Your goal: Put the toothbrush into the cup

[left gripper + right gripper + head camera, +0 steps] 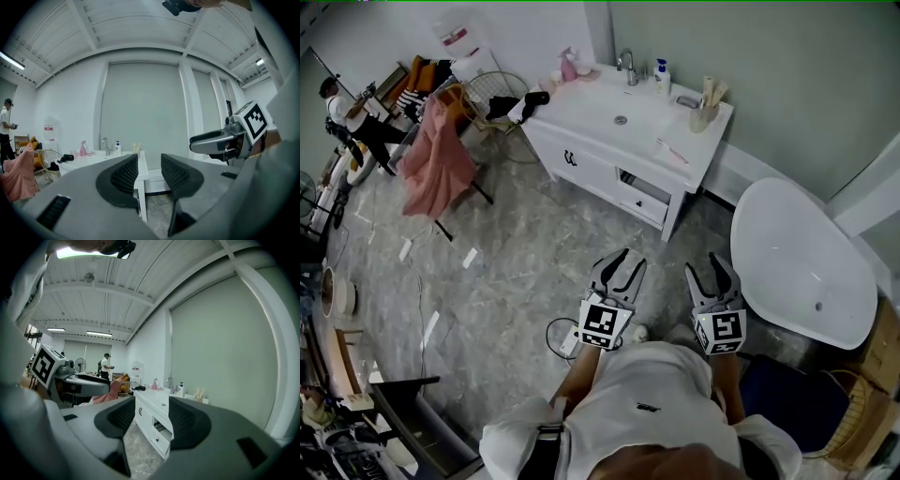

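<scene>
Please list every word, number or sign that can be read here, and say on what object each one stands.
No text is readable.
Cubes on the left gripper and right gripper: black square markers, no letters.
Label on the pump bottle: too small to read.
Small mark on the person's shirt: too small.
The red label at far left: blurred.

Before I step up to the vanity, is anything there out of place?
Yes. A drawer in the vanity, toward the end where the cup stands, is partly pulled out. The pink toothbrush lies flat on the countertop, apart from the cup. Nothing looks spilled.
</scene>
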Demonstrator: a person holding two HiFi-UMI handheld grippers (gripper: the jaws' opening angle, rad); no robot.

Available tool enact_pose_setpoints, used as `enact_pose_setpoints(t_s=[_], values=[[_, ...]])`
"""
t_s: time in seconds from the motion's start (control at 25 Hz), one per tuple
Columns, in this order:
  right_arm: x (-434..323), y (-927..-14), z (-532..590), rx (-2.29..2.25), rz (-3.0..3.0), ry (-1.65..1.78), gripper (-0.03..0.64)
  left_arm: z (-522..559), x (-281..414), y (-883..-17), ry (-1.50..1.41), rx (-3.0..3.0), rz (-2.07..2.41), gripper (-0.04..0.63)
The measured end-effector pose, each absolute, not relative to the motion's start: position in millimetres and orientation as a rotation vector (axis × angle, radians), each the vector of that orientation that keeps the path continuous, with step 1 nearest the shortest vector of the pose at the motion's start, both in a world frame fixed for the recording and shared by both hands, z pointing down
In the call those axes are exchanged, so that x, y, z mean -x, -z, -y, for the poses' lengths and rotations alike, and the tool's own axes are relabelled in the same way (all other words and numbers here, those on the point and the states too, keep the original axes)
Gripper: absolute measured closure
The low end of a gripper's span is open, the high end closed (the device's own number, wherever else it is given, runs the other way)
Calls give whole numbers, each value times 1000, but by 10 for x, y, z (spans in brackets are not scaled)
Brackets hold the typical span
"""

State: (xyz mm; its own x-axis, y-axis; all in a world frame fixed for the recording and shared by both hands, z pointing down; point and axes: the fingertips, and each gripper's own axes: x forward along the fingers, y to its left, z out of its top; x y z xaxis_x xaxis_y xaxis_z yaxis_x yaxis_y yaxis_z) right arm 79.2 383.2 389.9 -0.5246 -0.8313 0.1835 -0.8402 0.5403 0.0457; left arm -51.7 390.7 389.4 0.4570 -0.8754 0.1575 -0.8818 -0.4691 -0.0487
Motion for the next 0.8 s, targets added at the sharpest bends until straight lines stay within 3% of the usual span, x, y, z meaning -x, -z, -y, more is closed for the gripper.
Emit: enact_pose_setpoints(t_s=[0.8], values=[[-853, -4072, -2845, -1379, 2606, -127, 387, -2960, 426, -4139, -287, -2607, 1590, 426]])
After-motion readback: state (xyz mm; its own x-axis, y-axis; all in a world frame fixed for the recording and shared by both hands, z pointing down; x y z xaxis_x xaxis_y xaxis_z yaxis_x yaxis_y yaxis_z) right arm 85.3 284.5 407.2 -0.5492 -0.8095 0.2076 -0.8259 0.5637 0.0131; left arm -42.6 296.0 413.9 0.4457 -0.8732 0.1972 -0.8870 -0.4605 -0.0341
